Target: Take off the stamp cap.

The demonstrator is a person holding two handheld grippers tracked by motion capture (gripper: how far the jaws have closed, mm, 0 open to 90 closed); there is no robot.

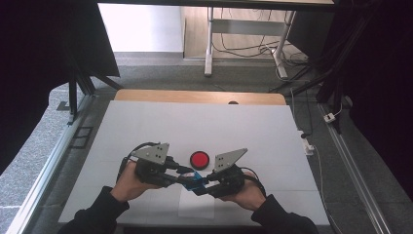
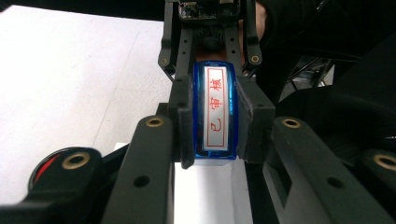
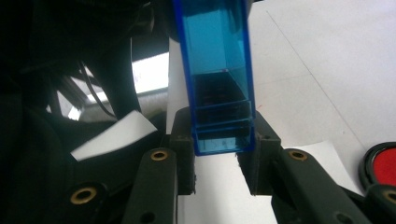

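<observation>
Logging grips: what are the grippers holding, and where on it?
Both hold one blue stamp: the left gripper clamps its sides at the lettered end, the right gripper clamps the opposite end.

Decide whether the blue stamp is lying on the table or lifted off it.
Lifted: both grippers' fingers clamp the blue stamp at opposite ends, above the white paper.

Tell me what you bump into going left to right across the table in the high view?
Left claw → blue stamp held between both claws → right claw. The red ink pad sits just behind the stamp.
</observation>
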